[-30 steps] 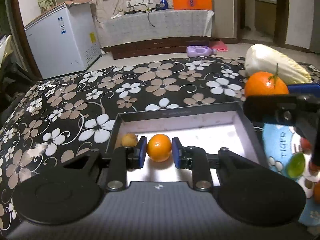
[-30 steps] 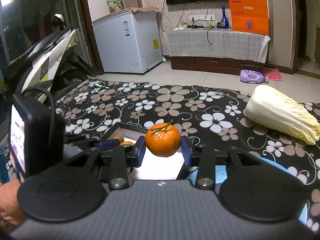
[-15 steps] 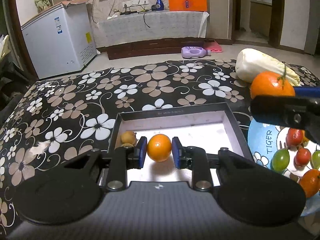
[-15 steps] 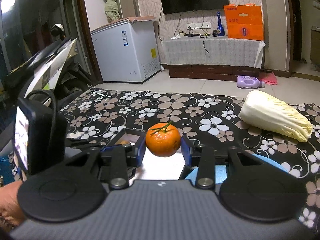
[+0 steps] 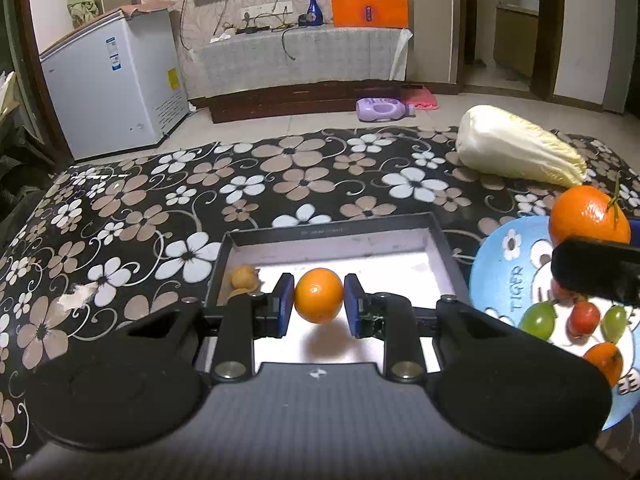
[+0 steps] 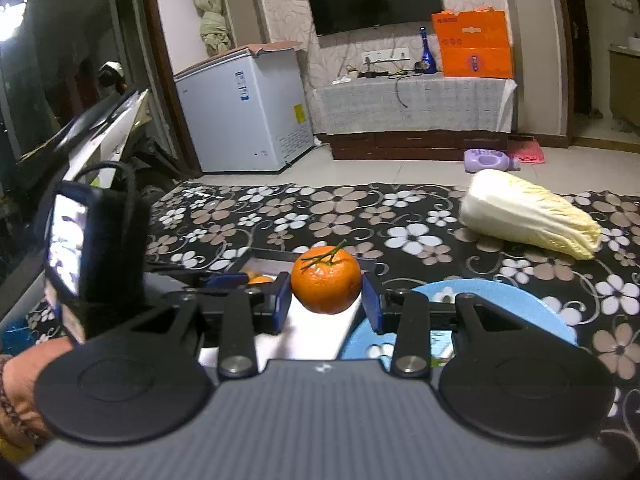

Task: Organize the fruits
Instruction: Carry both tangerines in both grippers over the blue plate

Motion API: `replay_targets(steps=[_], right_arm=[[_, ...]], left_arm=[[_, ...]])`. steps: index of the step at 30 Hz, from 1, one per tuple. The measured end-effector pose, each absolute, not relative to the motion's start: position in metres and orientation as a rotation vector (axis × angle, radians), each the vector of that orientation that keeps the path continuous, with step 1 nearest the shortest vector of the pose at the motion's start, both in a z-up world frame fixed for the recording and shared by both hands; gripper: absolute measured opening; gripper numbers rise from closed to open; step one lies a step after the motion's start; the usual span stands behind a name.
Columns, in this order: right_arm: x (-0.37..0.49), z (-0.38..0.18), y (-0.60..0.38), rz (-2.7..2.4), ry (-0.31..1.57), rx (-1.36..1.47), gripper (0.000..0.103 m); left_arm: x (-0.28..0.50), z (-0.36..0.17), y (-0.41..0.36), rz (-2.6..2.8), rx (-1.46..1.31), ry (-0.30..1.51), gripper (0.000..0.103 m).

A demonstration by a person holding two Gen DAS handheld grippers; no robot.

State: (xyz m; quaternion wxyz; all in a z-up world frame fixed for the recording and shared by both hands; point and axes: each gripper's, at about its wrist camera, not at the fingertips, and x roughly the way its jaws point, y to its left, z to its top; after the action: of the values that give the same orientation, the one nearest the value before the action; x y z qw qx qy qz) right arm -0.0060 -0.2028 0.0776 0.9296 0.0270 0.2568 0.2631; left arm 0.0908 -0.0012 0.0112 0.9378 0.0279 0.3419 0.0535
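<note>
Above tray [image 5: 438,240], round glossy orange [image 5: 318,295], stemmed tangerine [image 6: 326,285]

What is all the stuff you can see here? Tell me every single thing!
smooth orange: 1, orange, in left tongs over the tray
stemmed orange: 1, orange, in right tongs
tray: 1, dark rim, white inside, on the cloth
small fruit: 1, yellowish, tray's left corner
plate: 1, blue, right of tray, holding small green, red and orange fruits
cabbage: 1, pale, far right
cloth: 1, black, flowered
freezer: 1, white, back left
left tongs: shut
right tongs: shut
</note>
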Motion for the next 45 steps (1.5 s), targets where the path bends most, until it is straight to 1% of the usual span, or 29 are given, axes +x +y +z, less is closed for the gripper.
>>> replay_targets(steps=[16, 33, 45], right_arm=[[0.005, 0.067, -0.267, 0.392, 0.558, 0.062, 0.041], [0.003, 0.058, -0.289, 0.364, 0.601, 0.037, 0.041], [0.001, 0.050, -0.299, 0.382, 0.648, -0.004, 0.041]], left_arm=[[0.082, 0.028, -0.061, -0.015, 0.044, 0.649, 0.031], [0.105, -0.006, -0.110, -0.069, 0.047, 0.707, 0.032], [0.122, -0.013, -0.123, -0.077, 0.028, 0.721, 0.032]])
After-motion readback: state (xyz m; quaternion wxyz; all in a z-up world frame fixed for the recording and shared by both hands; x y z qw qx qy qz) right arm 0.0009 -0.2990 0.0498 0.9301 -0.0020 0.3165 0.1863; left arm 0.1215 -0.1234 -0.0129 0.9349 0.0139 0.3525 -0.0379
